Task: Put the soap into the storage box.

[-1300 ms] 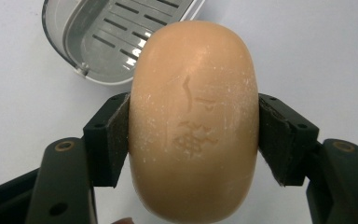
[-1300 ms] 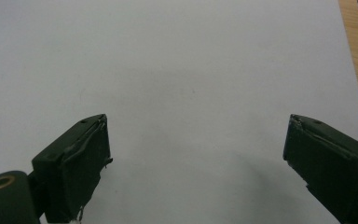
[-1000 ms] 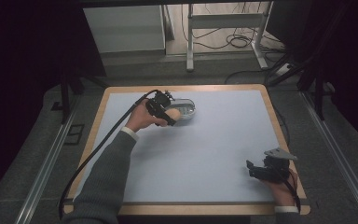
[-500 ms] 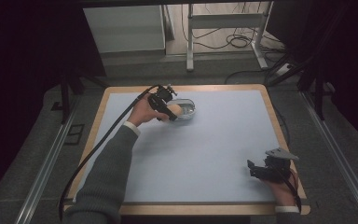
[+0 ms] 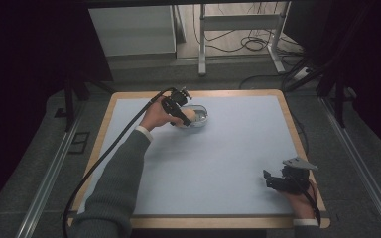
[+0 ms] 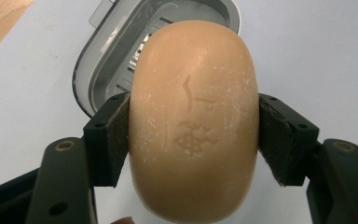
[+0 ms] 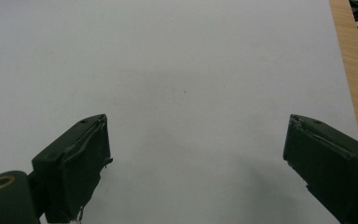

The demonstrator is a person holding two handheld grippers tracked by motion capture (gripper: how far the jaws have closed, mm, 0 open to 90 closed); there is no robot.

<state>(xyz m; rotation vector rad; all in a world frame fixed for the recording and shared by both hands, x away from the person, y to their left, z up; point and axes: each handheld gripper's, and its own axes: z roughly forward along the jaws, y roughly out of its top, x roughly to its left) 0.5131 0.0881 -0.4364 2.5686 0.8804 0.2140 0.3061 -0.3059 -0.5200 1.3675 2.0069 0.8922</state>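
Left: the left hand-held gripper (image 5: 182, 115) is clamping a bar of soap (image 6: 195, 119) across its width, both pads pressing flat against the bar's long sides. The soap is hanging over the soap dish (image 5: 199, 117), which is sitting on the far left-centre part of the tabletop (image 5: 228, 153); in the left gripper view the dish (image 6: 116, 60) is showing behind and partly under the bar. Judged from this, the pick-up is done and the bar is arriving at the dish; lowering it in and letting go are left, if placing is the aim.

Materials, left side: the soap is a tan, rounded oval block, matt and chalky, with fine pale scuffs and a stamped mark pressed into its upper face. The dish is a grey, rounded-rectangular plastic tray with a raised rim and slotted drain ribs inside.

Centre: the tabletop is carrying a smooth, pale blue-grey mat framed by a light wooden border.

Right: the right hand-held gripper (image 5: 278, 181) is resting near the front right corner, jaws standing wide apart with nothing between them. Its black pads (image 7: 91, 154) are looking blocky and slightly worn at the edges.
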